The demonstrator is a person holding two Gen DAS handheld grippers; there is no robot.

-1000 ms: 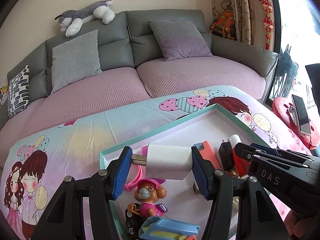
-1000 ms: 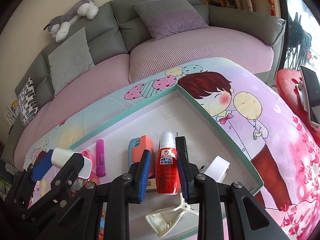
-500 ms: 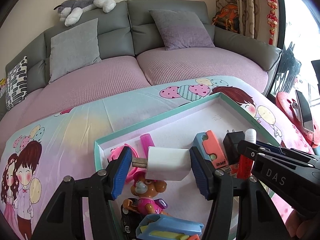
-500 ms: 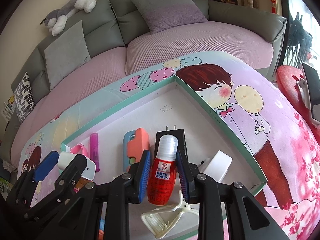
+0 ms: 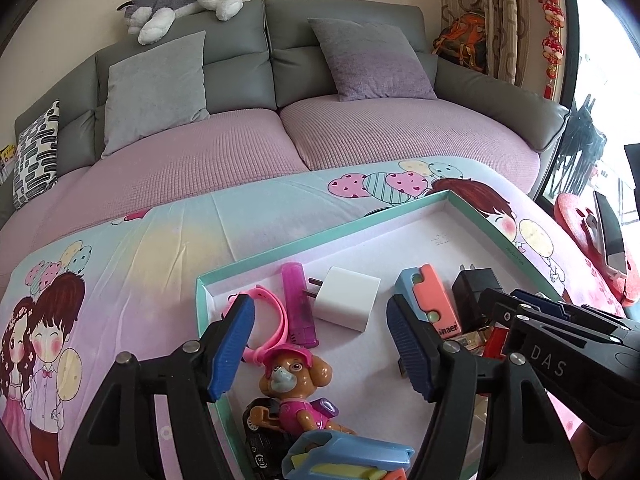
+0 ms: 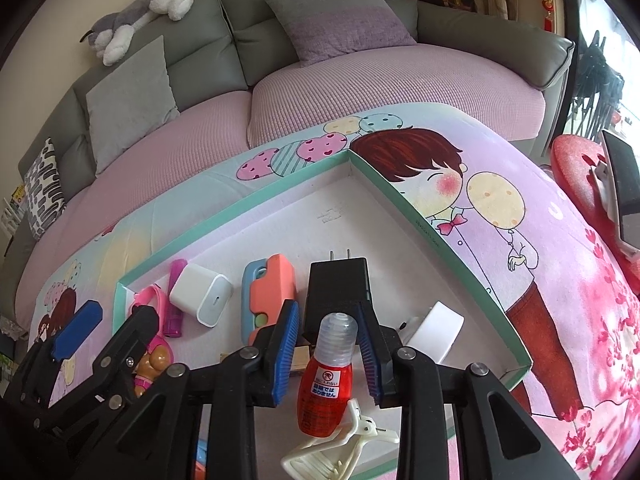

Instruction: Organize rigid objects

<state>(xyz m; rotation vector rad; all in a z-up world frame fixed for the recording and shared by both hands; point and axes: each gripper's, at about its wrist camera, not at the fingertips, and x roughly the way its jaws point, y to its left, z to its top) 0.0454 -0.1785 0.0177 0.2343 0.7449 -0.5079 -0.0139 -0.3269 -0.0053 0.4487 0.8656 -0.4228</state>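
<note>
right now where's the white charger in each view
Left wrist: the white charger lies in the tray, centre of the picture, prongs toward the purple lighter.
Right wrist: left of centre, port end facing the camera.
Shared landmark: the blue and coral case just right of it.

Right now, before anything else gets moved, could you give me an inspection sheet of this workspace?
Surface: cartoon-print cloth with a green-rimmed tray on it.
Job's things: white charger, red bottle, black charger and purple lighter, all in the tray.
Clutter: toy dog, pink band, white clip.
Grippers: left gripper open, jaws just opening, nothing between them; right gripper jaws just opening, red bottle between them, apparently released.
Cables: nothing seen.
Surroundings: sofa, plush dog.
</note>
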